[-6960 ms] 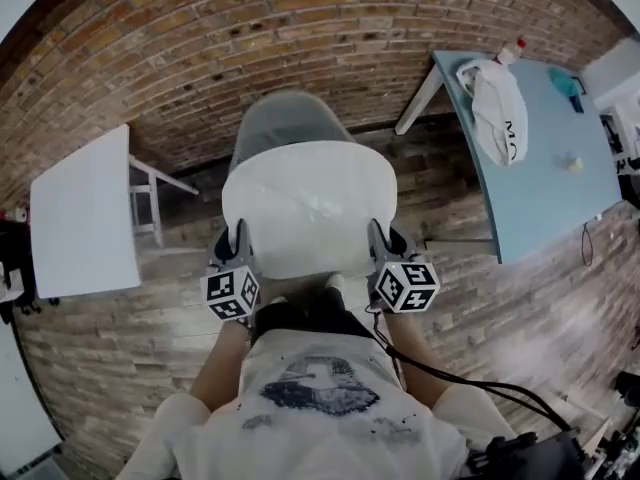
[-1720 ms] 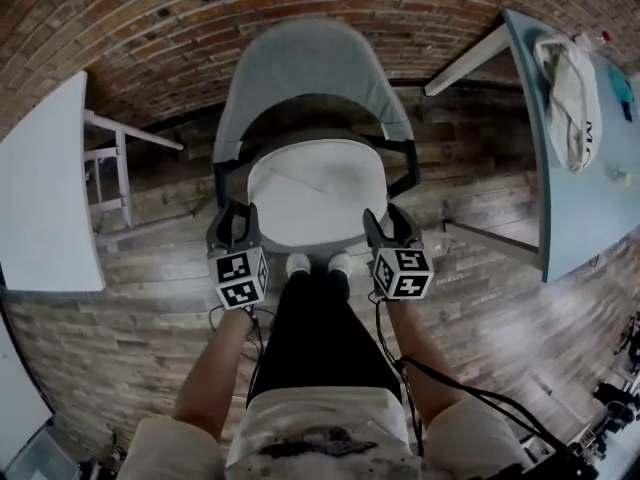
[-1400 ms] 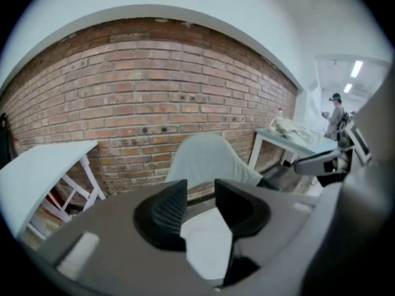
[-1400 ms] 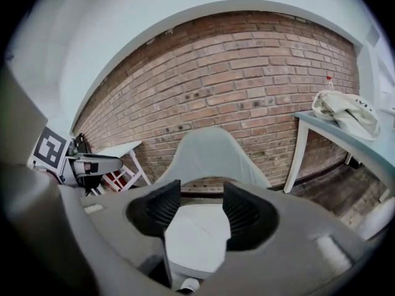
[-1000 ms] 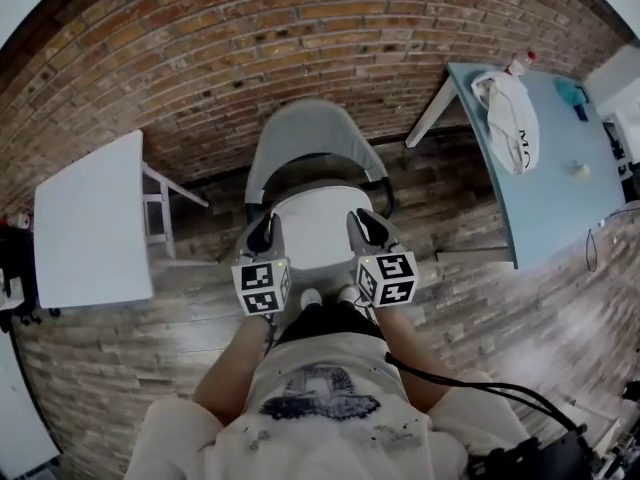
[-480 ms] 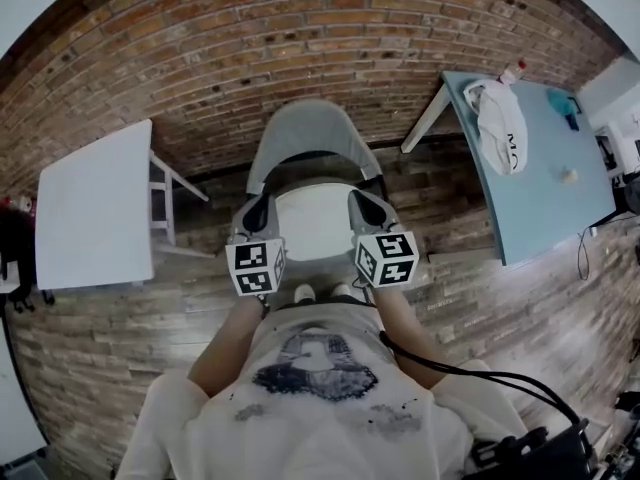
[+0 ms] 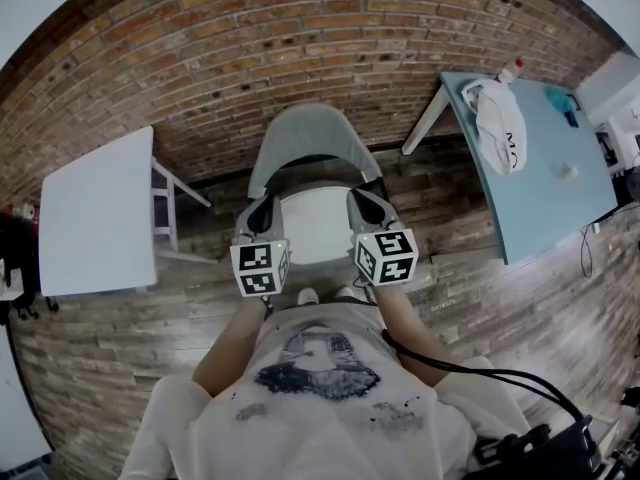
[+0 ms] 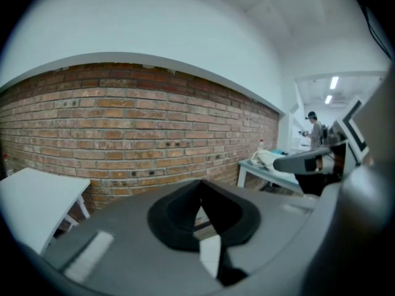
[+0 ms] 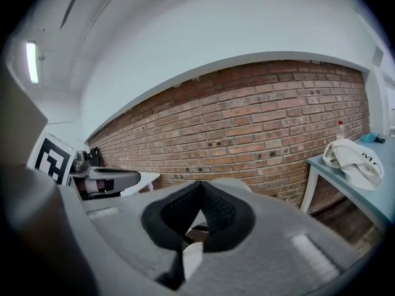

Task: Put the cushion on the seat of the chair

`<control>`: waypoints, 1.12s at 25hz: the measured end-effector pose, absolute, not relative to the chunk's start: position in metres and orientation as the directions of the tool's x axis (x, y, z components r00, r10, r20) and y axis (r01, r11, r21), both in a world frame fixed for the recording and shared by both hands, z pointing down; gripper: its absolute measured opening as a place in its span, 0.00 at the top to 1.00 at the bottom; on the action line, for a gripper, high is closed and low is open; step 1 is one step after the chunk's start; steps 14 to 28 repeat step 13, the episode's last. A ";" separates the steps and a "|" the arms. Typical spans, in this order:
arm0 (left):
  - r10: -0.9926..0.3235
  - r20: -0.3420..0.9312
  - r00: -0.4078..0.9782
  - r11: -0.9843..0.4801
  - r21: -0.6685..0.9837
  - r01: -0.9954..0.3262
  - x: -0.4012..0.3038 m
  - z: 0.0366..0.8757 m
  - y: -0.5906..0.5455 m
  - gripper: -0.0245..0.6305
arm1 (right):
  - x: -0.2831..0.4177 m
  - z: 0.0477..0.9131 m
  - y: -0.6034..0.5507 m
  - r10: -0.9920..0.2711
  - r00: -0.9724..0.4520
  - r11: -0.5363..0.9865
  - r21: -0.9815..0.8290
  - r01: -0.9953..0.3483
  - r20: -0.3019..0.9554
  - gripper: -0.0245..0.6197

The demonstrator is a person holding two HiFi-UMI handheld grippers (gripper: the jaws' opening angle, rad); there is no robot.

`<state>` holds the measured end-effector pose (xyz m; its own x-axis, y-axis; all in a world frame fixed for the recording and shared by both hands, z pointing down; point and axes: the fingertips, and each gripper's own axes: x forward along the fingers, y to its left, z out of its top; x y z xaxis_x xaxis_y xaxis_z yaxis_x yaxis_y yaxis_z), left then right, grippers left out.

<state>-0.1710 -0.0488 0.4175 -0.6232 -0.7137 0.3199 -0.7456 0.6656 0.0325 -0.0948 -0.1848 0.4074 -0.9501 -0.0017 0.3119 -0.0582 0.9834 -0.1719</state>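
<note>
The white cushion [image 7: 318,226] lies flat on the seat of the grey chair [image 7: 312,133], which stands by the brick wall. Both grippers hang above the seat's front edge, apart from the cushion. My left gripper [image 7: 262,206] is over the cushion's left side and my right gripper [image 7: 362,200] over its right side. Each is shut with nothing between its jaws. In the left gripper view the left gripper [image 8: 200,189] shows closed tips, with a sliver of the cushion [image 8: 210,256] below. The right gripper [image 9: 200,189] looks the same in its own view, above the cushion [image 9: 191,259].
A white table [image 7: 95,213] stands left of the chair. At the right, a blue table [image 7: 545,193] carries a white bag [image 7: 498,113] and a bottle [image 7: 508,70]. The floor is wooden planks [image 7: 500,308]. A cable [image 7: 470,373] trails from my right hand.
The cushion was carried in both grippers, then set on the seat and let go. Over the last second both grippers rose off it and their jaws closed.
</note>
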 end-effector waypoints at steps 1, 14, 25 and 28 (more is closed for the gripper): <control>-0.714 0.320 -0.623 0.666 0.033 -0.746 -0.171 0.418 -0.049 0.98 | -0.095 0.408 -0.185 -0.002 -0.950 0.983 -0.173 -0.059 0.313 0.96; -0.716 0.323 -0.618 0.660 0.028 -0.750 -0.170 0.419 -0.055 0.98 | -0.094 0.414 -0.188 -0.002 -0.946 0.982 -0.176 -0.062 0.323 0.97; -0.716 0.323 -0.618 0.660 0.028 -0.750 -0.170 0.419 -0.055 0.98 | -0.094 0.414 -0.188 -0.002 -0.946 0.982 -0.176 -0.062 0.323 0.97; -0.716 0.323 -0.618 0.660 0.028 -0.750 -0.170 0.419 -0.055 0.98 | -0.094 0.414 -0.188 -0.002 -0.946 0.982 -0.176 -0.062 0.323 0.97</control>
